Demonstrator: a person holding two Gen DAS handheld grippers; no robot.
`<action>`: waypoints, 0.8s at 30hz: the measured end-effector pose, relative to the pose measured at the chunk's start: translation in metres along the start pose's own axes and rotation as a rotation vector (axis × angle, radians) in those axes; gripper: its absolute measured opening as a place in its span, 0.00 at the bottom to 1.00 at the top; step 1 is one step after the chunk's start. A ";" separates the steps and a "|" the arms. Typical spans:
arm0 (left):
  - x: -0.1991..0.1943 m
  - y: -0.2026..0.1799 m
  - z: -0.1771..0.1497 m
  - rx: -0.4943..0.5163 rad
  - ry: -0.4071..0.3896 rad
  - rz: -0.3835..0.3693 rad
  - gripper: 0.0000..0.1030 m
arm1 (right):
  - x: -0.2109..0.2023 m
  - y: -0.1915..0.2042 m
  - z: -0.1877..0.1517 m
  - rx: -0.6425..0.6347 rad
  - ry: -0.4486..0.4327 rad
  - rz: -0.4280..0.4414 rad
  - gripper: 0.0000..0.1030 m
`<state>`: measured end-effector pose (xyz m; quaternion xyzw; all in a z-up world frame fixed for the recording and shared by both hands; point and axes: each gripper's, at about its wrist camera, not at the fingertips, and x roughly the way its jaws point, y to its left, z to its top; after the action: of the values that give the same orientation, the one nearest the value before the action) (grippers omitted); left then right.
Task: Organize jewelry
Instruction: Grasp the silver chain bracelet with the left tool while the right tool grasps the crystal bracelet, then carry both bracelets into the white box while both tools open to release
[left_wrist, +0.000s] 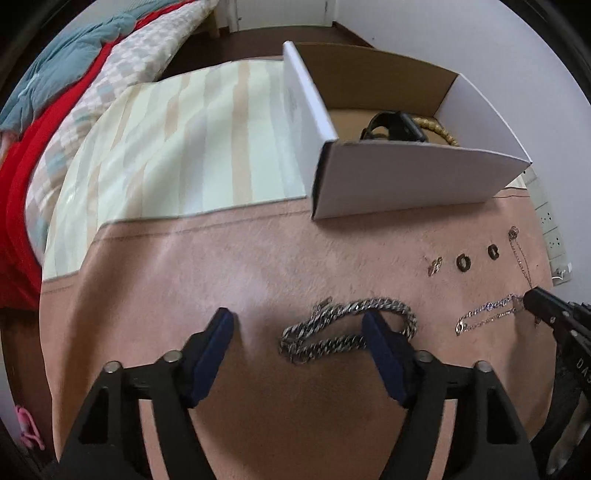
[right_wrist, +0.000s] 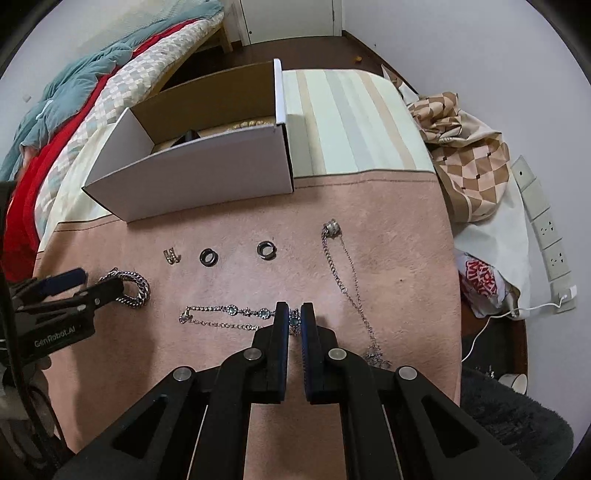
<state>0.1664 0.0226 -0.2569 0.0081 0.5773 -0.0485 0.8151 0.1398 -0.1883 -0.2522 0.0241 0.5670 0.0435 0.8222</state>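
The near wall of the cardboard box (left_wrist: 413, 177) hides most of what lies inside; only the top of a black strap (left_wrist: 393, 125) and a short run of tan beads (left_wrist: 443, 131) show above it in the left wrist view, and what else lies on the box floor cannot be told; the left gripper's (left_wrist: 299, 328) right finger covers part of the heavy chain (left_wrist: 332, 332); in the right wrist view the right gripper's (right_wrist: 294, 317) fingers hide the end of the gemstone bracelet (right_wrist: 229, 314); the small clasp-like piece (right_wrist: 170, 256) is too small to identify; the printed bag (right_wrist: 480, 284) shows only part of its red lettering; the white cup (right_wrist: 513, 382) is half hidden at the edge.
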 end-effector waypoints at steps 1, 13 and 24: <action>-0.001 -0.003 0.001 0.020 -0.016 0.010 0.44 | 0.001 0.000 0.000 -0.001 0.001 -0.002 0.06; -0.028 0.008 -0.002 -0.098 -0.050 -0.138 0.05 | -0.025 -0.002 0.005 0.020 -0.053 0.040 0.06; -0.105 0.007 0.015 -0.123 -0.186 -0.217 0.05 | -0.091 0.007 0.037 0.006 -0.173 0.133 0.06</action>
<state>0.1468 0.0356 -0.1534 -0.1088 0.4986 -0.1013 0.8540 0.1416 -0.1904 -0.1536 0.0679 0.4911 0.0939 0.8633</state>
